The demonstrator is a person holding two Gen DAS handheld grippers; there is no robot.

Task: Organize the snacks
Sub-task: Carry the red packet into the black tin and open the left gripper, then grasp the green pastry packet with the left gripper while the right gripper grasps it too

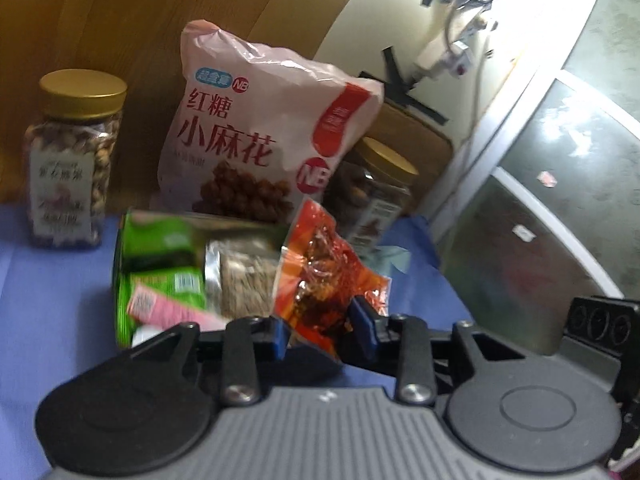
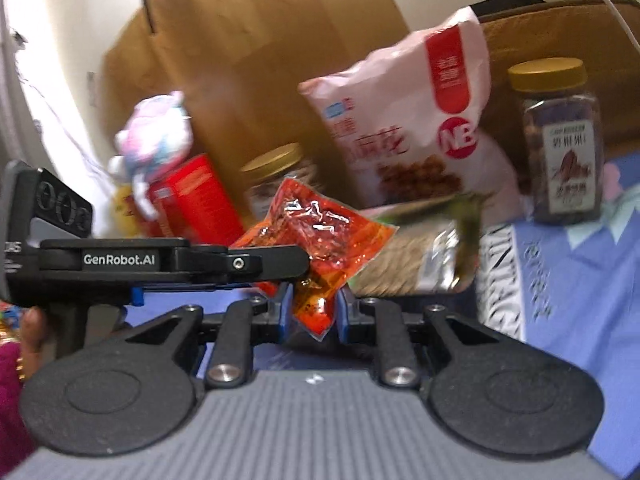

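Note:
An orange-red snack packet [image 1: 320,276] hangs above the blue cloth, held from both sides. My left gripper [image 1: 325,330] has its blue pads around the packet's lower edge. My right gripper [image 2: 310,312] has its pads around the packet's [image 2: 320,240] bottom corner. The left gripper's body crosses the right wrist view from the left. Behind the packet lies a green box [image 1: 160,240] holding small snack packs, one green, one pink, one silvery.
A tall pink bag [image 1: 256,128] leans on the wooden board behind. Gold-lidded jars stand at left [image 1: 72,160] and right [image 1: 372,200] of it. The right wrist view shows a red box [image 2: 192,200], a plush toy [image 2: 156,132] and a dark jar [image 2: 560,144].

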